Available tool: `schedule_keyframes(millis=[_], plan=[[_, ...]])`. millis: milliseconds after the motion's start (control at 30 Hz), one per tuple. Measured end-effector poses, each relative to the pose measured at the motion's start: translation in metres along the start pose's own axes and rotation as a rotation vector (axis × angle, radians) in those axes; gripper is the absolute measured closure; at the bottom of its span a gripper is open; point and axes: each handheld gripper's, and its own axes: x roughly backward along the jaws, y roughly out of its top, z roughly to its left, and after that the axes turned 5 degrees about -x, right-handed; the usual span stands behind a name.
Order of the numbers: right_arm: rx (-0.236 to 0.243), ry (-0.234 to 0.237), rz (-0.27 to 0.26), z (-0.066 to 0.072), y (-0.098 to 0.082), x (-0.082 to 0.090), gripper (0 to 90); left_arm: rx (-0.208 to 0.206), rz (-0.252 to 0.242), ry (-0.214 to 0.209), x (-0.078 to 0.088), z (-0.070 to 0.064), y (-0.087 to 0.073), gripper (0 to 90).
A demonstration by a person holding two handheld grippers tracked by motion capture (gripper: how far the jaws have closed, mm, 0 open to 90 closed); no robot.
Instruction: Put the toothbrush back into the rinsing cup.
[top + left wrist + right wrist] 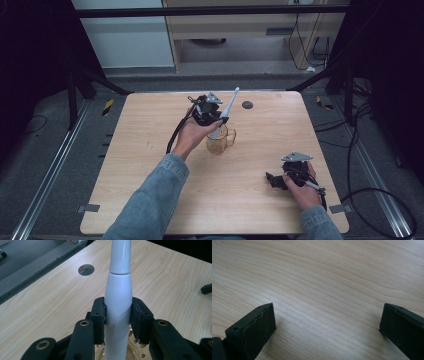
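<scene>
A white electric toothbrush (229, 104) (118, 290) stands tilted, its head pointing up and away from me, with its lower end down in an amber glass mug (219, 142) (137, 350) near the middle of the wooden table (150, 165). My left gripper (219, 120) (117, 315) is shut on the toothbrush's thick handle, one pad pressed on each side. Near the front right of the table my right gripper (273, 180) (327, 325) rests low with its jaws wide apart and bare wood between them.
A round cable hole (247, 105) (86, 269) sits in the table behind the mug. The table's far edge lies just beyond it, with the grey floor and dark stand legs (85, 80) behind. Cables (370, 195) trail off the table's right side.
</scene>
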Motion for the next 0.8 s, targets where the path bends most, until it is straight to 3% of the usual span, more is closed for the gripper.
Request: schedule_keyframes(millis=[800], plan=[[0.0,0.001,-0.001,0.0,0.0,0.0,0.3,0.002,0.036,-0.01,-0.005,0.0,-0.013,66.2]])
